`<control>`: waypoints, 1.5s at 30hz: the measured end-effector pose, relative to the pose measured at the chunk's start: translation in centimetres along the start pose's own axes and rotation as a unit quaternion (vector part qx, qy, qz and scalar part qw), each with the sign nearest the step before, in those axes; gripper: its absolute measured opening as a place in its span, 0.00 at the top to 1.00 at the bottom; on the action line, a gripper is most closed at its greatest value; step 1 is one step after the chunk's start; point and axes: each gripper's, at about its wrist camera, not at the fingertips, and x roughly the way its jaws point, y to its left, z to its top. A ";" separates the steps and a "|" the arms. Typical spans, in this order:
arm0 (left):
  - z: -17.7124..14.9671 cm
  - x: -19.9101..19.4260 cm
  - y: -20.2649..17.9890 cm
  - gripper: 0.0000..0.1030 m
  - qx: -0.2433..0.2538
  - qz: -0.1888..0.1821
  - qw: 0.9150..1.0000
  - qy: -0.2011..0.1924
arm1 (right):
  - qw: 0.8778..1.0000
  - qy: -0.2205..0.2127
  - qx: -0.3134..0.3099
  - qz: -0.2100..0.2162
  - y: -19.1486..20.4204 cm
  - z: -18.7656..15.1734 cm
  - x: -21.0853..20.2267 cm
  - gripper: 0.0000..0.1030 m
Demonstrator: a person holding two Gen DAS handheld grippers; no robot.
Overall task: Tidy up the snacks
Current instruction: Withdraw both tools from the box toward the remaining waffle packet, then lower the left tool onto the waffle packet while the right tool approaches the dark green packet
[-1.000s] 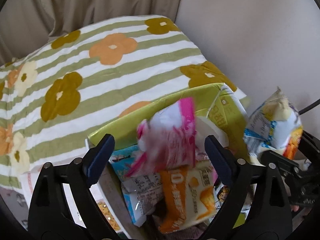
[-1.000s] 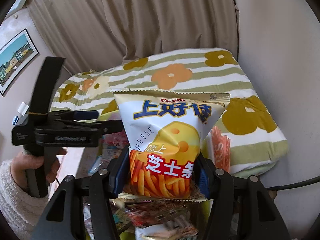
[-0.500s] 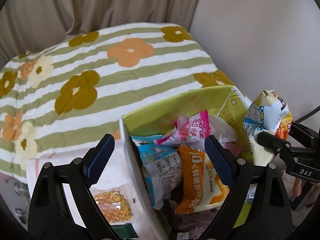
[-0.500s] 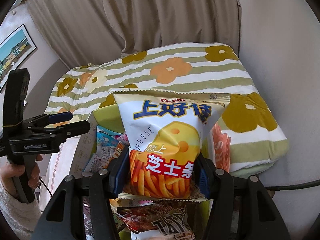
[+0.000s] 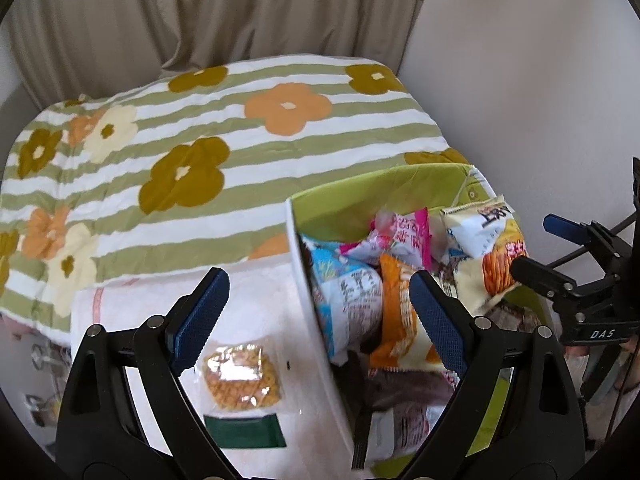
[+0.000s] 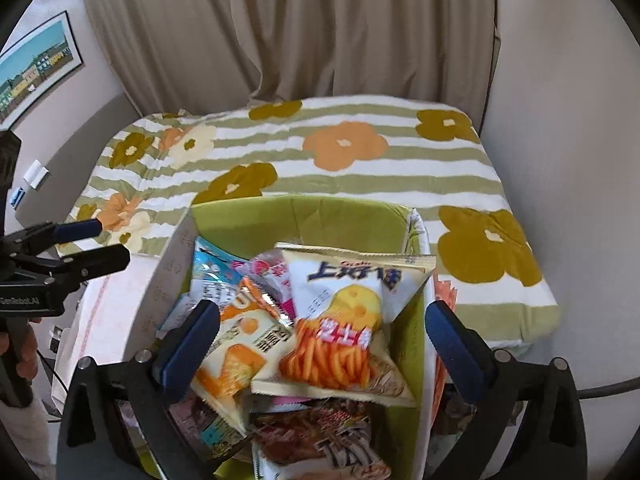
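The right gripper [image 6: 320, 328] is hanging wide open over the box [image 6: 304, 210], cheese bag [image 6: 344, 320] lying on top of the pile. The left gripper [image 5: 316, 308] (also wide, empty) is hovering over the waffle pack [image 5: 240, 376], probably next.

"DAS" on the right tool [image 5: 560, 264]; "上好佳" on the cheese snack bag [image 6: 344, 312].
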 end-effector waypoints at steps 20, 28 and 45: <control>-6.8 -10.0 8.0 0.12 -0.057 0.044 0.997 -0.037 | 0.997 -0.049 -0.037 0.039 7.1 -2.4 -7.5 0.01; -8.9 -11.2 13.0 0.12 -0.038 0.013 0.999 -0.032 | 0.997 -0.049 -0.045 0.037 15.2 -4.4 -8.0 0.01; -8.6 -8.3 21.0 0.12 0.123 -0.044 0.991 0.013 | 0.999 -0.011 0.032 -0.019 29.4 -8.9 -1.3 0.01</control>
